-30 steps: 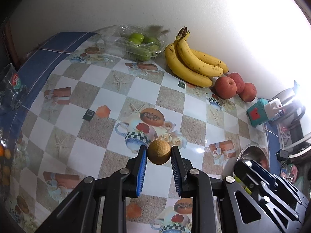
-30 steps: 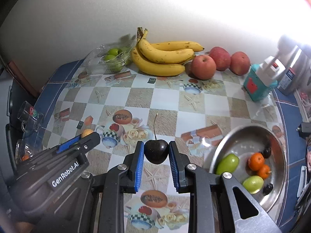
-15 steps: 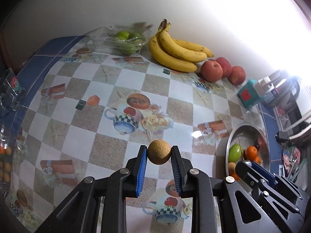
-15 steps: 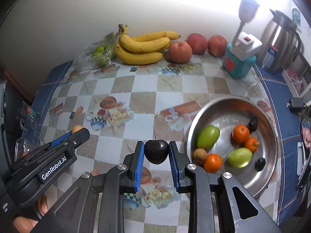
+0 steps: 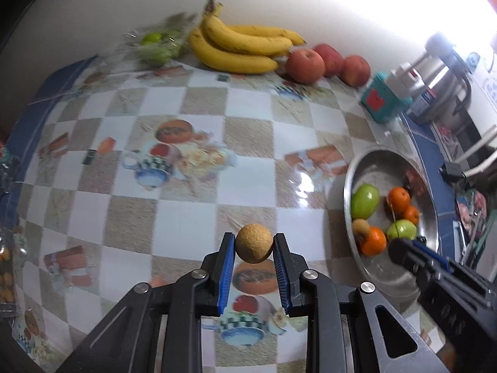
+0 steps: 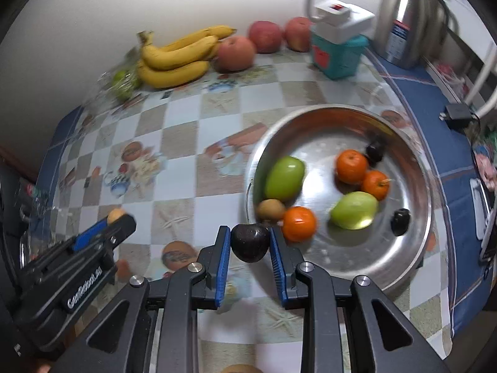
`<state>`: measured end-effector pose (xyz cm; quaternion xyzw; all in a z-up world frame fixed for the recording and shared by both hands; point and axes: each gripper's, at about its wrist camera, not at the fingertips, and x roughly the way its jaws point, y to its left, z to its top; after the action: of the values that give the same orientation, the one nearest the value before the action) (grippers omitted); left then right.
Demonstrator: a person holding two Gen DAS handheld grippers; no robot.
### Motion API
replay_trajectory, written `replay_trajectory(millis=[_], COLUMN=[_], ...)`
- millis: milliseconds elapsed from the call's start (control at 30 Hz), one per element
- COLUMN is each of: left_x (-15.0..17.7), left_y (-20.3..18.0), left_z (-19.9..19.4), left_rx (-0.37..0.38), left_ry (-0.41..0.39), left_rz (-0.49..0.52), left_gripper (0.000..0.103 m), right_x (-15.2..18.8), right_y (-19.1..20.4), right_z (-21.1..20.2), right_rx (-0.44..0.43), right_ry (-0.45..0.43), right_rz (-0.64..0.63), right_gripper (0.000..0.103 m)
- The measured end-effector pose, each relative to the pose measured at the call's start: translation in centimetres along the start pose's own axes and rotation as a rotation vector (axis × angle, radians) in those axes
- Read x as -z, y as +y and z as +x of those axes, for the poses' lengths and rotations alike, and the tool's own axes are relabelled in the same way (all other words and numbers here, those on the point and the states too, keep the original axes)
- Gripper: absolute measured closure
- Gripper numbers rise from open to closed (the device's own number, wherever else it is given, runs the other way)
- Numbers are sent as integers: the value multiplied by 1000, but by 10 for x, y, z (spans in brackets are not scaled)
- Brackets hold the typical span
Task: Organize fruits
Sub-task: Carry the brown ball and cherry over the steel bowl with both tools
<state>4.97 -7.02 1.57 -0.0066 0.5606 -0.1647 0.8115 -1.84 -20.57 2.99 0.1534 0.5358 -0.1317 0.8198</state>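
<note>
My left gripper is shut on a small round tan fruit, held above the checkered tablecloth left of the steel bowl. My right gripper is shut on a dark cherry, held just off the near-left rim of the steel bowl. The bowl holds two green fruits, oranges, a small brown fruit and dark cherries. The left gripper shows at lower left in the right wrist view.
Bananas, three red apples and a clear tray of green fruit sit along the back wall. A teal and white box and a steel kettle stand at the back right. Glassware sits at the left edge.
Both grippers have moved right toward the steel bowl, each keeping its fruit. The bowl is now much closer in both views.
</note>
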Motion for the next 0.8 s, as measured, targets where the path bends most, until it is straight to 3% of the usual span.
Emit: replay_trajectory(millis=[333,667,800], left_x=[9,23,28], left_y=[-42,-100,-117], left_z=[10,19,22], left_rx=[82,143,130], left_ry=[26,38,15], left_rz=[98,249,321], left_gripper=[76,76,76], right_x=[3,15,19], right_y=[-71,-110,-121], right_z=[11,10,12], right_rx=[99,101,69], right_ry=[48,61,71], right_rz=[187,285,322], right_gripper=[76,76,76])
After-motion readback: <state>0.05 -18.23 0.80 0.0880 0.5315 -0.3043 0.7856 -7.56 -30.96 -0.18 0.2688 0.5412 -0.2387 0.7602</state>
